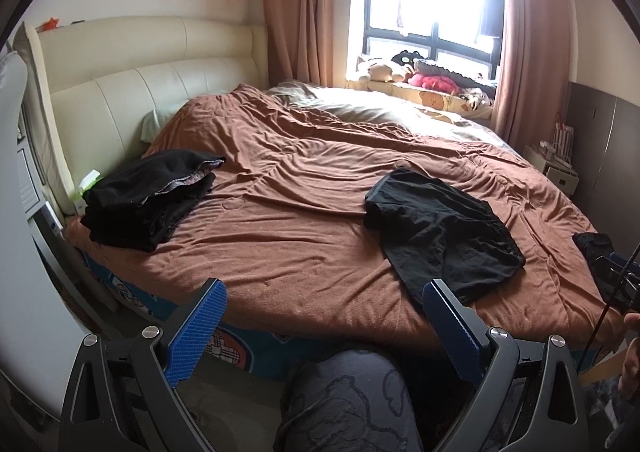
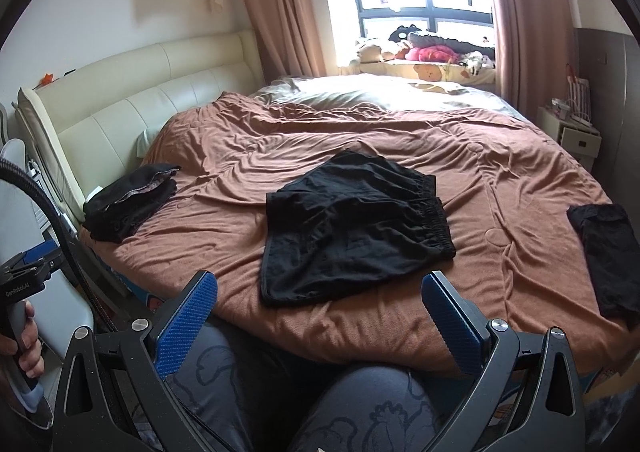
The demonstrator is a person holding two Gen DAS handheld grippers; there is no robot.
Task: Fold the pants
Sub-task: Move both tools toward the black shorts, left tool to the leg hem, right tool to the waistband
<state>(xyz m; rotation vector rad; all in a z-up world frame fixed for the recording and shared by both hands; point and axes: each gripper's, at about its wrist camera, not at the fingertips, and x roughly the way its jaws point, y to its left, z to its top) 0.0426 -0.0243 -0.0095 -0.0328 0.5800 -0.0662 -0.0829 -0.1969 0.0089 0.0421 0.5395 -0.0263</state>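
Right wrist view puts the black shorts (image 2: 352,228) spread flat on the brown quilt (image 2: 400,324), near the bed's front edge and about midway along it, elastic waistband toward the right. I hold my right gripper (image 2: 320,316) short of that edge with its blue fingers (image 2: 188,316) spread wide and nothing between them. My left gripper (image 1: 324,328) is likewise wide apart and empty. The shorts look thin, light and limp, so I judge they will slump and drag on the quilt. The gathered waistband corners and the leg hems seem the firmest holds. Only the right view shows the flat dark garment (image 2: 608,256) by the quilt's right edge whole. The left view brings the stack of folded black clothes (image 1: 148,199) at the front-left corner closer.
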